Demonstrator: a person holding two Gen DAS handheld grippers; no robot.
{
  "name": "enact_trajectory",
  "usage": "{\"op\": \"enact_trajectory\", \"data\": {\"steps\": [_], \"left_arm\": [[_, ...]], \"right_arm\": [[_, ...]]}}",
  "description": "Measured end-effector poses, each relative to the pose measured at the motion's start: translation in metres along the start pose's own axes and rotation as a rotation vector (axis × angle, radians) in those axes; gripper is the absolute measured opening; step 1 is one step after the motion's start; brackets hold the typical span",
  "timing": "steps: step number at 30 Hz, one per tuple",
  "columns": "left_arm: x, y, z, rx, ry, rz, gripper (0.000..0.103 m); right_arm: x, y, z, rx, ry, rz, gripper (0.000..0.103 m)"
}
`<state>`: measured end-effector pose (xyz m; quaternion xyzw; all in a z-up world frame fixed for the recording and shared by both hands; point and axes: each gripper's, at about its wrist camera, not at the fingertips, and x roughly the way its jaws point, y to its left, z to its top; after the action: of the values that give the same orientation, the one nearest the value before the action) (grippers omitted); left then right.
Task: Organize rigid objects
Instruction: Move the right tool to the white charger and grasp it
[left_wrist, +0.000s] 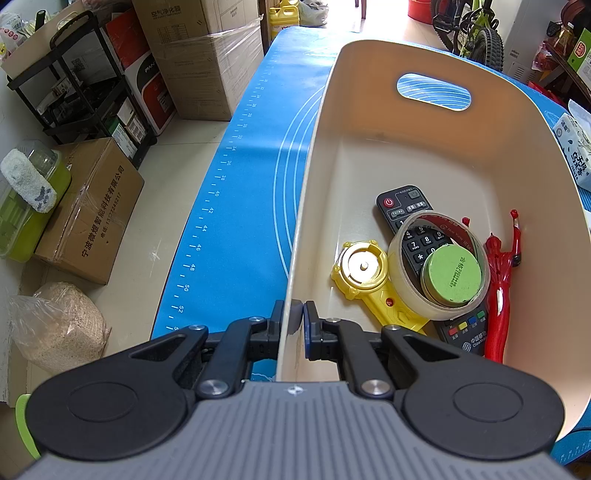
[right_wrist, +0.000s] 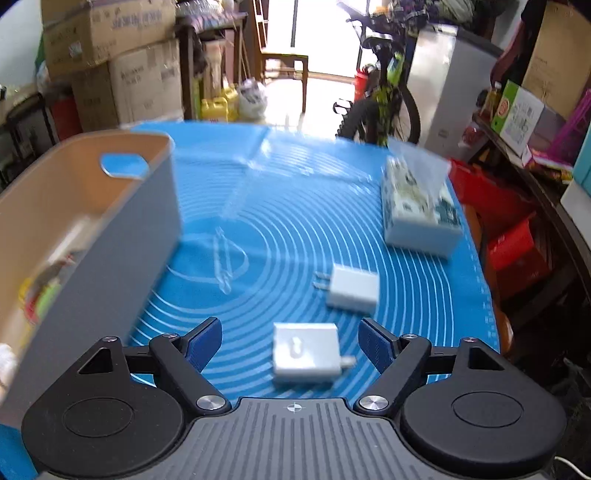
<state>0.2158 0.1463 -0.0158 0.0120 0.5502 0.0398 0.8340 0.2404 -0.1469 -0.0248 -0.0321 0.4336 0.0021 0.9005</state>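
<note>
Your left tongs (left_wrist: 298, 314) are clamped on the near wall of the bin (left_wrist: 443, 155), one pad inside and one outside, steadying it on the blue mat (left_wrist: 240, 206) that covers the worktop. Inside the bin, toward its near right corner, lie a remote (left_wrist: 402, 206), a tape roll (left_wrist: 400, 280) with a green tin (left_wrist: 452, 275) inside its ring, a yellow toy (left_wrist: 360, 269) and a red figure (left_wrist: 500, 280). Your right tongs (right_wrist: 290, 345) stand wide apart with nothing between the pads, poised over the near charger (right_wrist: 304, 350), which lies flat on the mat close to the near edge of the worktop with its prongs pointing right. A second charger (right_wrist: 352, 293) lies just beyond it, and a tissue pack (right_wrist: 419, 206) sits toward the far right edge. The near charger looks like your next pick. Judge it as a light, stiff plastic block with smooth, probably slippery faces, not fragile. Take it across its two long side faces, about mid-body, so the pads bear on flat plastic and stay off the prongs. It lies low, so you will likely need to bring the pads right down to the mat before closing. The view is blurred, so its exact alignment with the pads is hard to judge.
</note>
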Motion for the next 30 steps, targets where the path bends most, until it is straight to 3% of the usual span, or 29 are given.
{"op": "enact_trajectory", "data": {"steps": [13,15,20,30], "left_arm": [[0.001,-0.002,0.000,0.003,0.001,0.004,0.011],[0.001,-0.003,-0.001,0.005,0.001,0.007,0.011],[0.001,-0.003,-0.001,0.005,0.001,0.006,0.011],[0.001,-0.003,-0.001,0.006,0.001,0.007,0.011]], "right_arm": [[0.045,-0.008,-0.003,-0.057,0.040,0.051,0.082],[0.051,-0.008,-0.002,-0.054,0.054,0.053,0.078],[0.062,-0.010,-0.003,-0.030,0.093,0.068,0.054],[0.051,-0.008,-0.012,-0.008,0.046,0.036,0.055]]}}
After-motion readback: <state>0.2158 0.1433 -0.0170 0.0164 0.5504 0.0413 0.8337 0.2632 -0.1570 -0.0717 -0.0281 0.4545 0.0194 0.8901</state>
